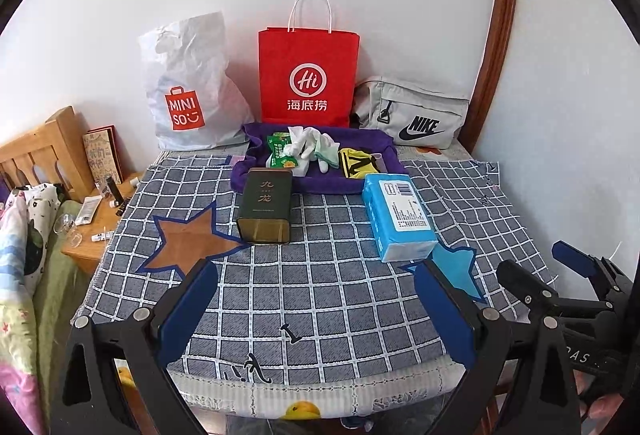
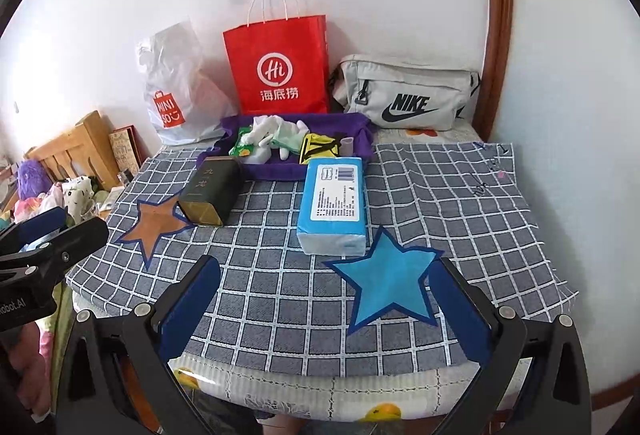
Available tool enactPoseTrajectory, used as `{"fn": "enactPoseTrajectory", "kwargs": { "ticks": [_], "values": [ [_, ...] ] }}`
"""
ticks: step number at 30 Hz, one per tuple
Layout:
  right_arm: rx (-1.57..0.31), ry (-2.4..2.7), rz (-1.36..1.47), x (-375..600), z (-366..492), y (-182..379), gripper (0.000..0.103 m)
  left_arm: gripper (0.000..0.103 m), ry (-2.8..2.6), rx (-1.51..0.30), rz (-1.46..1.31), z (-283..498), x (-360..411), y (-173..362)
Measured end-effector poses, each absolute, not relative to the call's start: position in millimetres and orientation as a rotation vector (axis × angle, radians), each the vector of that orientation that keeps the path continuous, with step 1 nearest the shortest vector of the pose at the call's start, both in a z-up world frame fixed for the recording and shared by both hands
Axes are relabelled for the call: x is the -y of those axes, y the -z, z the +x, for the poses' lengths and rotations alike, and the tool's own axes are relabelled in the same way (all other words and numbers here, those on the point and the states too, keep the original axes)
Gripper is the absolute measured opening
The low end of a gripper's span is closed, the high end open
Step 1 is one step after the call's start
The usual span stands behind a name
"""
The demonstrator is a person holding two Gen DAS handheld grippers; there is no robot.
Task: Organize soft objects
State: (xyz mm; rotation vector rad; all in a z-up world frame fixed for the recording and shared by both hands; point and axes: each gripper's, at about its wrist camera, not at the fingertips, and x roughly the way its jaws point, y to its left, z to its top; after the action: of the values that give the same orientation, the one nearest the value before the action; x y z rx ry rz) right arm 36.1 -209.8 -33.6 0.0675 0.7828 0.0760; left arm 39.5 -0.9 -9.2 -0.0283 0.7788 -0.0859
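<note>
With both tools hanging back over the near edge of the table and nothing between their blue pads, the work looks to be between picks: the left gripper [image 1: 316,311] stands spread wide and empty, and the right gripper [image 2: 326,309] is likewise spread with only cloth showing between its fingers. Most soft things already lie in the purple tray [image 1: 372,179] at the far side of the table: white gloves [image 1: 310,143], a pale green cloth [image 1: 328,151], a yellow-and-black piece [image 1: 358,163] and a green snack packet [image 1: 278,151]. Outside it, the blue tissue pack [image 2: 334,205] lies just in front of the tray's right part, near the blue star [image 2: 386,285], while the dark tea tin [image 2: 210,197], a hard thing, lies on its side by the brown star [image 2: 154,223]. By my reading the tissue pack is the likely next item; it calls for a reach forward by the right gripper, jaws kept wide to span the pack, and a gentle squeeze since it will give. A grey checked cloth [image 1: 320,275] covers the table. Against the white wall stand a Miniso plastic bag [image 1: 188,87], a red Haidilao paper bag [image 1: 308,75] and a grey Nike pouch [image 1: 416,115]; a wooden bedside stand [image 1: 100,219] with small bottles sits to the left.
</note>
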Motion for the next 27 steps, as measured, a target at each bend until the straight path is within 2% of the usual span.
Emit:
{"fn": "enactPoseTrajectory", "kwargs": {
  "ticks": [27],
  "values": [
    [-0.741,-0.079,0.060,204,20,18,0.103,0.099,0.091,-0.763,-0.033,26,-2,1]
  ]
}}
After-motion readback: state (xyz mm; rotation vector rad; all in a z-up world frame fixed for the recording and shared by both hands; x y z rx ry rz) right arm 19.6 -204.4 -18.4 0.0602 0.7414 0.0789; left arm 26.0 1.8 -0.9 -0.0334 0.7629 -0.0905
